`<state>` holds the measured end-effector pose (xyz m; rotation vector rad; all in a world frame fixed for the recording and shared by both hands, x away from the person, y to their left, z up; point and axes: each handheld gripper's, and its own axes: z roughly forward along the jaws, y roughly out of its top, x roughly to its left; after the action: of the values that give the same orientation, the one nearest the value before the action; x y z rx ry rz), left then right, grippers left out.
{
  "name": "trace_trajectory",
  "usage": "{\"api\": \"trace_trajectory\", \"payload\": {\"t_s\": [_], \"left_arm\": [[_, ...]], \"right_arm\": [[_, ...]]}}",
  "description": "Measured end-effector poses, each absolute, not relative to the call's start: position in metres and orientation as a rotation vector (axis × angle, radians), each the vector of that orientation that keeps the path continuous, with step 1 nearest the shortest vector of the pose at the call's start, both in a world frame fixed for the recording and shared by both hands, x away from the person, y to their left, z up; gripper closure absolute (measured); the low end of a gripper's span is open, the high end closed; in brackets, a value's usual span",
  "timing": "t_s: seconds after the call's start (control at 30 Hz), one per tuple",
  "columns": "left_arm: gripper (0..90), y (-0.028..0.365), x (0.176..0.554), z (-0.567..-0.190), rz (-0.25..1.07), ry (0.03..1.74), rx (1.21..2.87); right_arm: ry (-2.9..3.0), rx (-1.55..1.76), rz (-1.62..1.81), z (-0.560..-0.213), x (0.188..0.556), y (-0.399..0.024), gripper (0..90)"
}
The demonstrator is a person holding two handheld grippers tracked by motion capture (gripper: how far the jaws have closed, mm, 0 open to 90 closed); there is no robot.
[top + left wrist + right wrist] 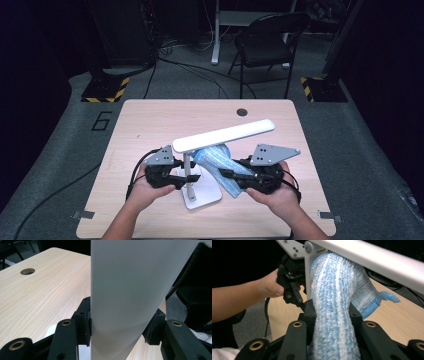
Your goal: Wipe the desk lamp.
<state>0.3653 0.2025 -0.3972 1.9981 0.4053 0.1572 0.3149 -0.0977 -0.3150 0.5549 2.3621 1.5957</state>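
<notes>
Your left gripper (192,178) is clamped on the white desk lamp (222,135) at its upright post, pads pressing both sides, the lamp's base standing on the wooden table (150,120) near its front edge. Your right gripper (332,315) is clenched on a blue-and-white striped towel (337,297), whose far end is pressed up against the underside of the lamp's tilted head

My light wooden table (150,120), round cable hole (242,112) near its far edge, white lamp base (202,196) standing on it.
</notes>
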Motion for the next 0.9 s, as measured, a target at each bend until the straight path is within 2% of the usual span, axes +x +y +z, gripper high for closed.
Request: {"api": "trace_trajectory", "payload": {"t_s": [0.4,0.9], "left_arm": [[50.6,0.202,0.366,-0.397,0.152,0.412,2.004],[50.4,0.201,0.368,-0.397,0.134,0.415,2.001]], "right_arm": [[2.385,0.457,1.640,-0.286,0.298,-0.105,69.2],[2.362,0.459,1.674,-0.263,0.310,-0.106,69.3]]}}
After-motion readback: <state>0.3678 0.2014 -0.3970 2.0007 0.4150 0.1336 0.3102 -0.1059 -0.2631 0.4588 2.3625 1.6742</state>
